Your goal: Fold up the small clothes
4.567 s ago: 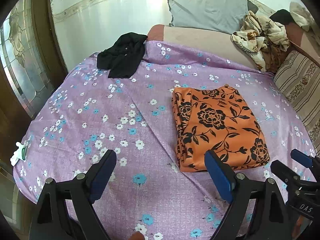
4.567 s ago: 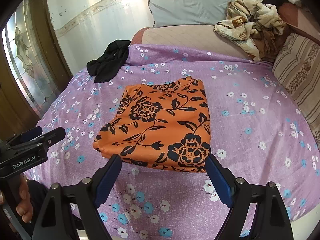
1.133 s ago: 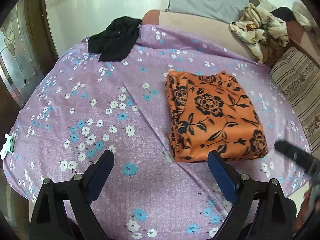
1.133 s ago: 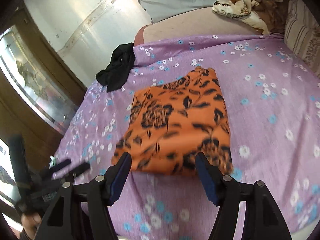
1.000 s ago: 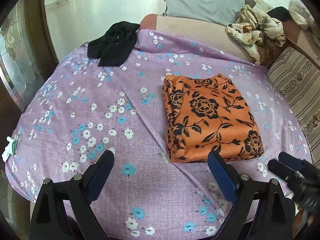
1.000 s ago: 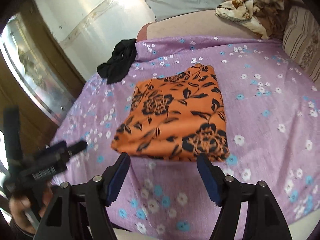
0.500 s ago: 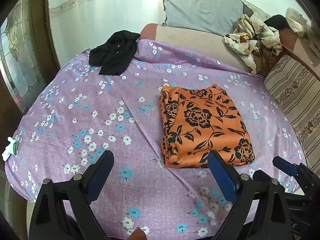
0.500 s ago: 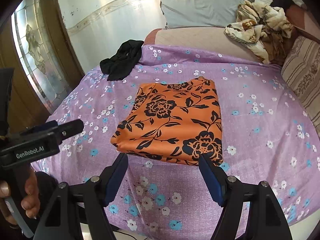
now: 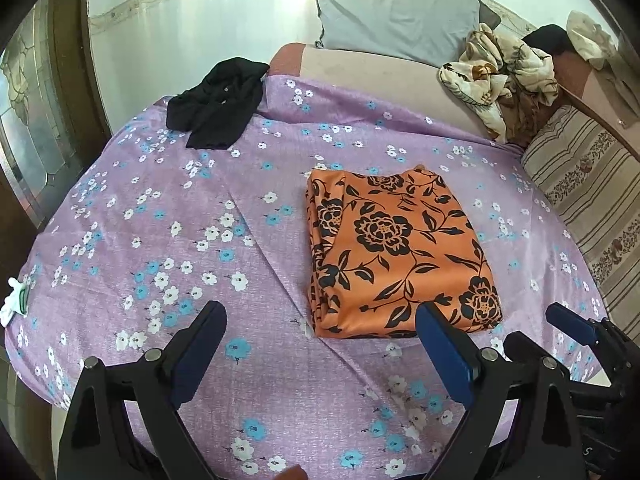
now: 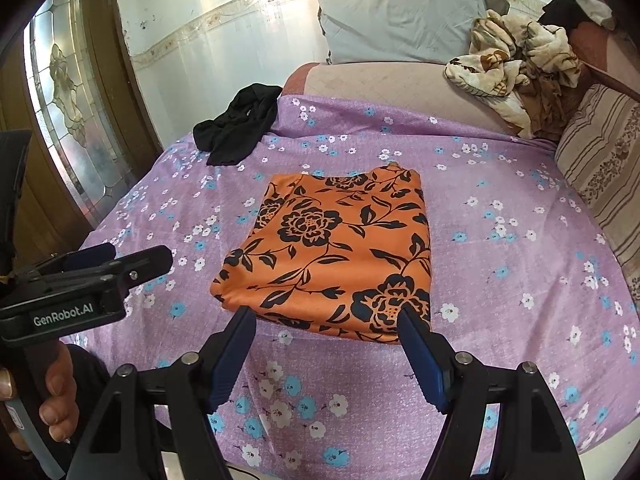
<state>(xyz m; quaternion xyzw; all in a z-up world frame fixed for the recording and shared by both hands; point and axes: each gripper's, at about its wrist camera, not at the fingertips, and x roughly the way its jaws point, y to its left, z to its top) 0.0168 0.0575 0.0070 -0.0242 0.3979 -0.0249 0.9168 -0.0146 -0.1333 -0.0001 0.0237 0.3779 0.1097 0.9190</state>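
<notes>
A folded orange cloth with a black flower print (image 9: 396, 248) lies flat on the purple flowered bedsheet (image 9: 160, 216); it also shows in the right wrist view (image 10: 336, 252). My left gripper (image 9: 320, 344) is open and empty, held above the near edge of the bed, short of the cloth. My right gripper (image 10: 326, 348) is open and empty, just in front of the cloth's near edge. The left gripper shows at the left of the right wrist view (image 10: 100, 268), held in a hand.
A crumpled black garment (image 9: 218, 102) lies at the far left corner of the bed (image 10: 240, 124). A grey pillow (image 9: 396, 12), a rumpled patterned blanket (image 9: 500, 68) and a striped cushion (image 9: 592, 192) lie at the back and right. A glass-paned door (image 10: 68, 100) stands left.
Both grippers have pulled back and steadied above the near edge of the bed. The folded orange cloth has not moved. Both grippers stay open and empty.
</notes>
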